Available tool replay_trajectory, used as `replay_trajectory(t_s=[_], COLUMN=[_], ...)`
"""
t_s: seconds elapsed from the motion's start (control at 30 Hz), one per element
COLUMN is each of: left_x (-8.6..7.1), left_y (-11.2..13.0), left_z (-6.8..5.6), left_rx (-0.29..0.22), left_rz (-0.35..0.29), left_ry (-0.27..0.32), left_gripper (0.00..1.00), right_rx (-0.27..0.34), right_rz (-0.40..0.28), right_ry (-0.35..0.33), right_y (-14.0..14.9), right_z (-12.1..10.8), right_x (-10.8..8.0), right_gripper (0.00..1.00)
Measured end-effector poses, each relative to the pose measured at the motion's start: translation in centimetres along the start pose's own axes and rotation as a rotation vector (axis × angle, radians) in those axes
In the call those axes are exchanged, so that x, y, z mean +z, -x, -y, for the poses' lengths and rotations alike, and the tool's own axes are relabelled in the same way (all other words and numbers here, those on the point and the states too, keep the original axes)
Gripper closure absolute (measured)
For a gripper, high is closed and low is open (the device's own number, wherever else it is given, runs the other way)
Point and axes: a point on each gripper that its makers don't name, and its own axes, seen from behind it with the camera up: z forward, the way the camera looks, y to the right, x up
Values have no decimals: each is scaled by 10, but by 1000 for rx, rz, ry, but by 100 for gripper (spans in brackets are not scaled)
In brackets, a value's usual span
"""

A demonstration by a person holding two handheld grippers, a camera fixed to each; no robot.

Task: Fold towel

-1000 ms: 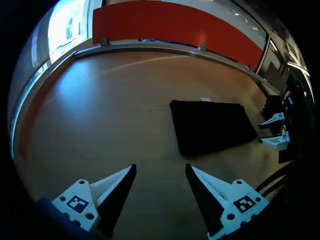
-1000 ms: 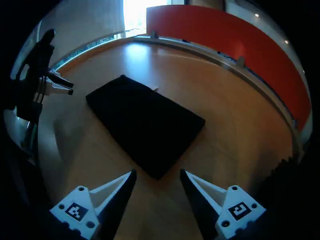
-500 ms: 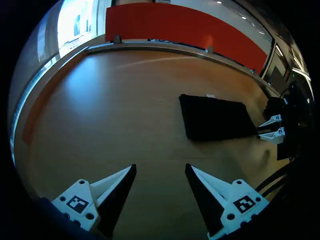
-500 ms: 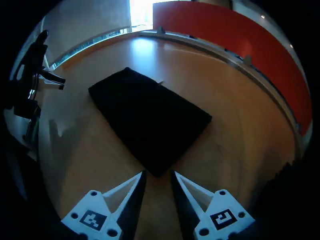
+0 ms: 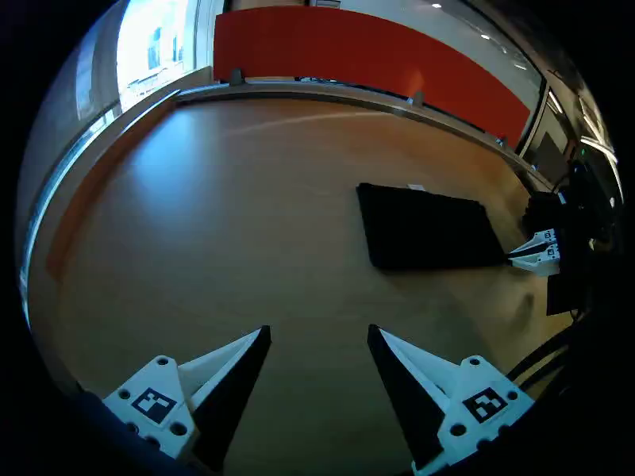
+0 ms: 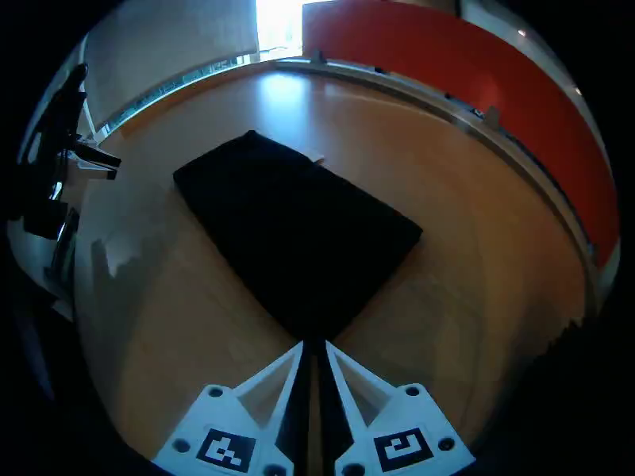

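Left gripper view first: the left gripper hangs over bare wood near the front edge of the tabletop. Its two fingers are spread wide apart and hold nothing. The towel is black and lies flat on the tabletop, off to the right side and well apart from this gripper. A small pale bit sticks out at the towel's far edge (too small to tell what it is). At the towel's right corner sits the right gripper, its fingers pressed close together.

Right gripper view: the right gripper has its fingers squeezed almost shut, and the near corner of the towel goes in between them, so they pinch that corner. The rest of the towel lies flat on the tabletop, with one corner pointing at the camera. Behind the far edge of the tabletop stands an orange wall, and a bright window is beside it.
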Motion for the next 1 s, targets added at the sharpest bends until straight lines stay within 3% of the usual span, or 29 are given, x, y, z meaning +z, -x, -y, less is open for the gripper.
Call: replay_trajectory(t_s=[0.27, 0.7, 1.0], left_x=[-7, -23, -31], left_y=[-3, -4, -7], left_z=[7, 17, 20], left_rx=[-1, -48, -66], left_rz=[-9, -24, -38], left_ry=[-5, -3, 5], left_gripper=[10, 10, 10], right_rx=[-5, -77, -116], right_rz=[-46, -177, -213], right_ry=[26, 44, 43], right_y=[-27, -114, -152], right_z=[-3, 0, 7], right_x=[-13, -37, -39], right_gripper=[96, 96, 96])
